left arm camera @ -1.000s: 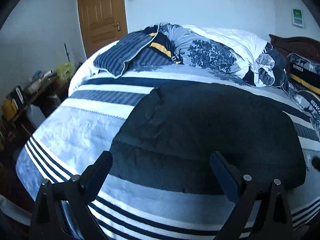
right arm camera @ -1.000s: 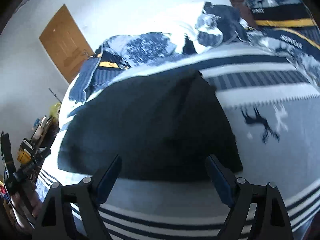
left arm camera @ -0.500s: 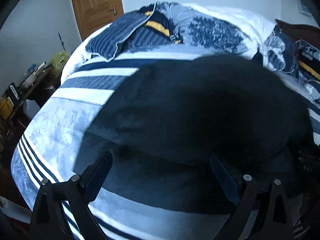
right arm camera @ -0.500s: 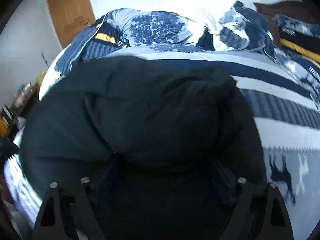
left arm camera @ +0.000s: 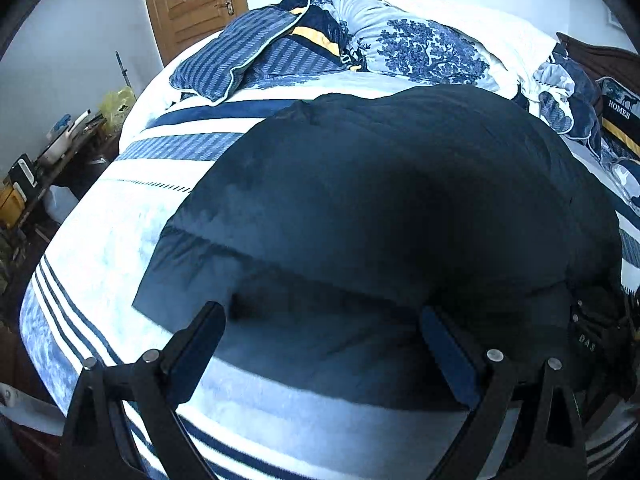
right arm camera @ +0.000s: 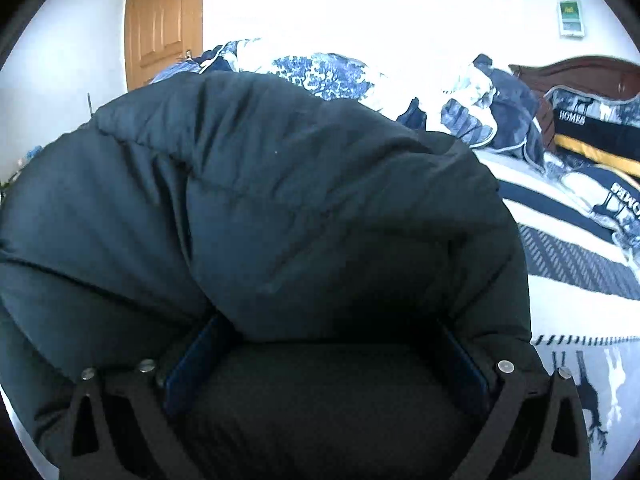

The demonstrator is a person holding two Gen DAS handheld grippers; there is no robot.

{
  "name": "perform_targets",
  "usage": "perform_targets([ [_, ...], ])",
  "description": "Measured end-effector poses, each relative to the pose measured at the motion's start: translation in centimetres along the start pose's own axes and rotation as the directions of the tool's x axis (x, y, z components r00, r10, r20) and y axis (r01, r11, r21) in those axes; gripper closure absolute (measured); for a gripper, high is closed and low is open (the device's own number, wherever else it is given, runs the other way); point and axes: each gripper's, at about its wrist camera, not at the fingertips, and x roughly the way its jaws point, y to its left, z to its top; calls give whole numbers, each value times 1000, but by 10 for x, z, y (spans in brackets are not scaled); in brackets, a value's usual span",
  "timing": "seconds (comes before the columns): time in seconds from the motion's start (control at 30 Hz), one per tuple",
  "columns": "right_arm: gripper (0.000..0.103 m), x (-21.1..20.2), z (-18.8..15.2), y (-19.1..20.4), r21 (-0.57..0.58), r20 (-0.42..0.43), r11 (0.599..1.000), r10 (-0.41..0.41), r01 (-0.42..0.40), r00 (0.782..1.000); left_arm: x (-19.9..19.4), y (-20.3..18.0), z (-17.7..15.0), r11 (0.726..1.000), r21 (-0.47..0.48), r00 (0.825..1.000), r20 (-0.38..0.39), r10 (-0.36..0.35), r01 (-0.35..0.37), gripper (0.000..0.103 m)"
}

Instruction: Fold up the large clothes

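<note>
A large dark padded jacket point(left arm camera: 380, 208) lies on the striped bed point(left arm camera: 104, 232). In the left wrist view its right half bulges up off the bed. My left gripper point(left arm camera: 320, 332) is open, its fingers spread just above the jacket's near edge, holding nothing. In the right wrist view the jacket point(right arm camera: 260, 208) fills most of the frame and bulges over my right gripper point(right arm camera: 324, 356). The right fingers stand wide apart with the jacket's fabric between and over them; the tips are hidden.
Rumpled blue and white bedding point(left arm camera: 420, 48) and a striped pillow point(left arm camera: 236, 56) lie at the far side of the bed. A wooden door point(left arm camera: 192, 0) stands behind. A cluttered side table point(left arm camera: 44, 160) is at the left. A dark headboard point(right arm camera: 580, 72) is at the right.
Both grippers moved forward to the jacket. The right gripper went under the jacket's near right edge and lifted it, so the right half now bulges up. The left gripper stayed open.
</note>
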Motion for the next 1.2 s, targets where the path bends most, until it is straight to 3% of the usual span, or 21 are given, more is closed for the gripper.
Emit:
perform_targets([
  [0.27, 0, 5, 3, -4, 2, -3, 1000, 4, -4, 1000, -8, -6, -18, 999, -26, 1000, -23, 18, -18, 5],
  [0.47, 0, 4, 3, -3, 3, -3, 1000, 4, -4, 1000, -20, -25, -13, 998, 36, 998, 28, 57, -58, 5],
  [0.77, 0, 6, 4, -4, 3, -4, 1000, 5, -5, 1000, -29, -33, -12, 996, 71, 998, 49, 49, -53, 5],
  [1.2, 0, 6, 5, -5, 2, -4, 1000, 6, -6, 1000, -24, -1, -8, 1000, -18, 1000, 25, 0, 0, 5],
])
